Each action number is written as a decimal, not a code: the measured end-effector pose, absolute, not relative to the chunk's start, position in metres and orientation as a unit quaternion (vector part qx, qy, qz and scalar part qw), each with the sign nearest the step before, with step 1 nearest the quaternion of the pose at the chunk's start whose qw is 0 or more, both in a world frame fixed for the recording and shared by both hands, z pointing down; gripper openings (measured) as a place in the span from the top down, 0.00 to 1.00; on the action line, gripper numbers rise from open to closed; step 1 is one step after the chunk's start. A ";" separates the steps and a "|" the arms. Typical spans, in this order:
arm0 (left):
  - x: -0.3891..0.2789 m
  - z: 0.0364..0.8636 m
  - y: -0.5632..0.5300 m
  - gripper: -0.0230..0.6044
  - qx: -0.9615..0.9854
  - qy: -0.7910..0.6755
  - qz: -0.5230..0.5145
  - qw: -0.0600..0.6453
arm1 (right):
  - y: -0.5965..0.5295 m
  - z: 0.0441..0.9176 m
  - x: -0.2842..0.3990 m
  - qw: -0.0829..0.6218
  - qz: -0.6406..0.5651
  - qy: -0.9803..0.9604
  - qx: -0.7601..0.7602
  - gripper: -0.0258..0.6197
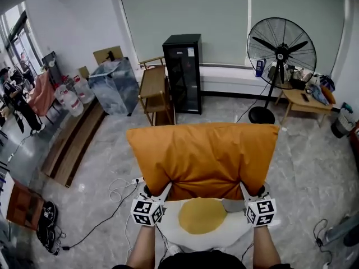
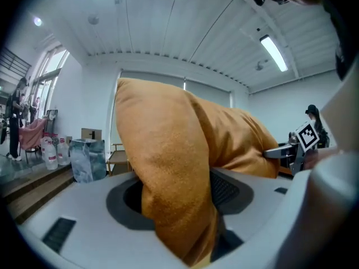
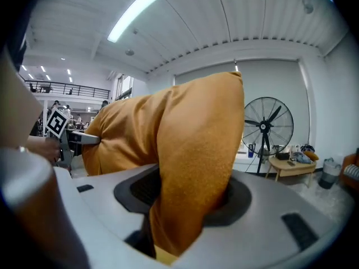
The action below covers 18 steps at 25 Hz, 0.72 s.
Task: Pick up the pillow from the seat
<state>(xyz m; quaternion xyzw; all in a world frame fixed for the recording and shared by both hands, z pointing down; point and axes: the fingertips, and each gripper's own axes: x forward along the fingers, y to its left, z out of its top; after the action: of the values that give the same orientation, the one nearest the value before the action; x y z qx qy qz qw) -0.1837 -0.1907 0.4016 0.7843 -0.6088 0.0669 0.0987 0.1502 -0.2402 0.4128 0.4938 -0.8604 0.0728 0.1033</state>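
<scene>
1. Because each tool pinches one lower corner, the orange pillow (image 1: 202, 156) hangs spread wide and upright between them, over the far edge of the white seat (image 1: 230, 237). I judge it lifted clear, though no view shows a gap.
2. The left tool (image 2: 179, 203) has its jaws partly closed, pads squeezing a fold of the pillow. The right tool (image 3: 185, 198) is clamped the same way on the other corner.
3. Only the head view shows the seat and both grips together. The right gripper view adds the fan (image 3: 268, 125) behind the pillow, and the left gripper view catches the right tool at the pillow's far corner.
</scene>
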 end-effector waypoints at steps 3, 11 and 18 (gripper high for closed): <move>-0.186 0.369 -0.191 0.48 0.787 -0.610 0.051 0.076 | -0.239 0.381 0.150 0.083 0.055 -0.863 0.496 0.62; -0.189 0.329 -0.188 0.48 0.792 -0.609 0.033 0.037 | -0.237 0.341 0.144 0.053 0.017 -0.862 0.503 0.61; -0.195 0.315 -0.189 0.48 0.792 -0.610 0.023 0.022 | -0.240 0.327 0.135 0.051 -0.004 -0.856 0.514 0.65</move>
<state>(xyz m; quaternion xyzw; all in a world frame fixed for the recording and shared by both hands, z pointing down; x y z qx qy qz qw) -0.1953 -0.1885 0.3147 0.7917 -0.6101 0.0228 0.0224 0.1355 -0.2399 0.3267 0.5137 -0.8564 -0.0045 0.0508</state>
